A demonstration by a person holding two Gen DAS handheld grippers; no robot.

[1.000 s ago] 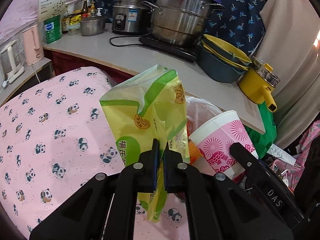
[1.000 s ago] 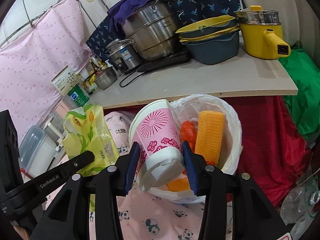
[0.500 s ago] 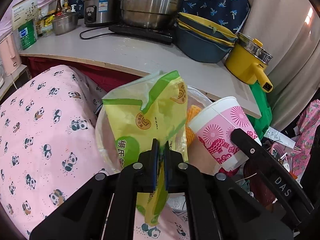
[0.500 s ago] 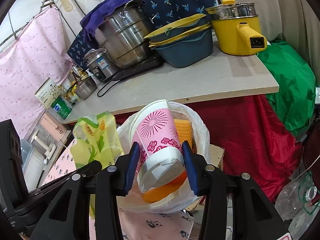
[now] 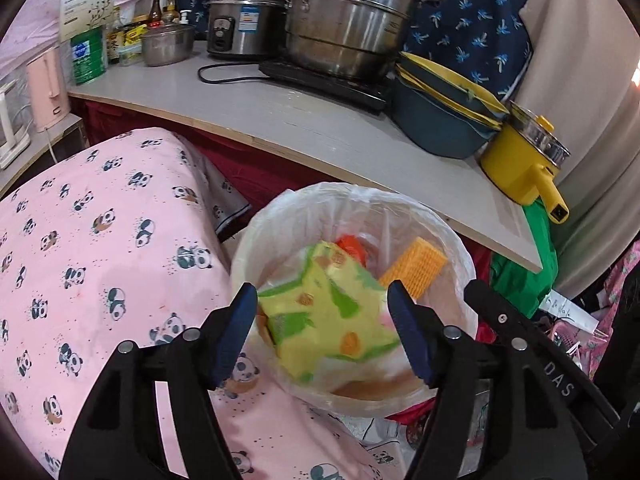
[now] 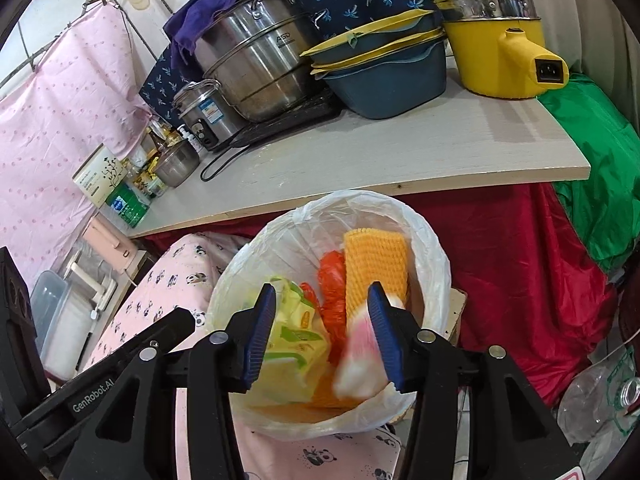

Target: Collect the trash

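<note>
Yellow-green snack wrapper [image 5: 324,312], blurred, inside white-lined trash bin [image 5: 448,228]; pink paper cup [image 6: 360,356], blurred, there too. Left tongs [image 5: 322,332] opening, touching nothing. Right tongs [image 6: 322,336] opening, cup between, seemingly loose.

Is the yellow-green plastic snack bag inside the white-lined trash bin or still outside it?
Inside: the yellow-green plastic snack bag lies within the white-lined trash bin's rim, free of the opening fingers.

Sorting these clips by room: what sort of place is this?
Probably a cramped home kitchen corner: a large steel stockpot on a black hob, a steel rice cooker, and a white-lined trash bin below the counter.
</note>
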